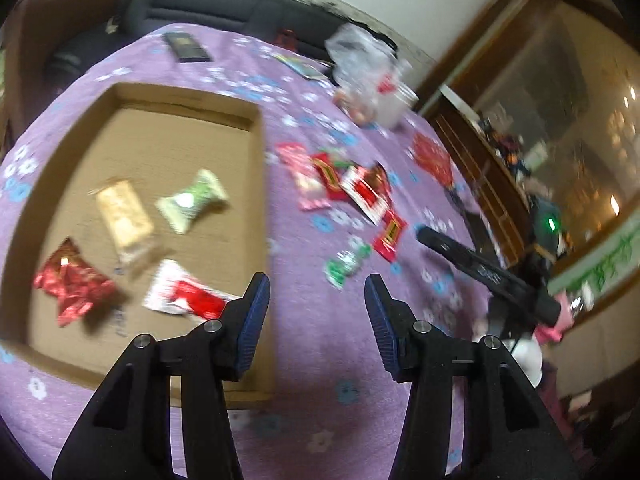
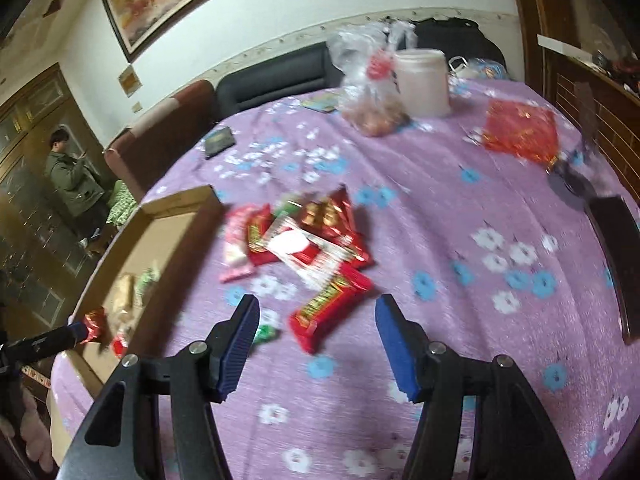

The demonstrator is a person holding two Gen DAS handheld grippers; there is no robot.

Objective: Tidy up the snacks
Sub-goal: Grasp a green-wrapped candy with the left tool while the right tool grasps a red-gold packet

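Note:
A shallow cardboard box [image 1: 256, 168] lies on the purple floral tablecloth; it holds a red foil packet [image 1: 72, 284], a tan bar [image 1: 124, 216], a green-white candy [image 1: 192, 200] and a red-white packet [image 1: 184, 296]. A pile of red snack packets [image 1: 348, 184] lies right of the box, with a green candy [image 1: 346, 260] and a red bar [image 1: 390, 236] nearer. My left gripper [image 1: 316, 300] is open and empty over the box's near right corner. My right gripper [image 2: 316, 320] is open and empty just before a red bar [image 2: 328, 304]; the pile [image 2: 312, 232] lies beyond it.
A plastic bag of snacks [image 2: 368, 80] and a white jar [image 2: 422, 80] stand at the table's far side. A red decoration [image 2: 520, 132] and a dark flat object [image 2: 616, 256] lie at the right. A dark wallet [image 2: 218, 142] lies far left. A person [image 2: 72, 176] stands beyond.

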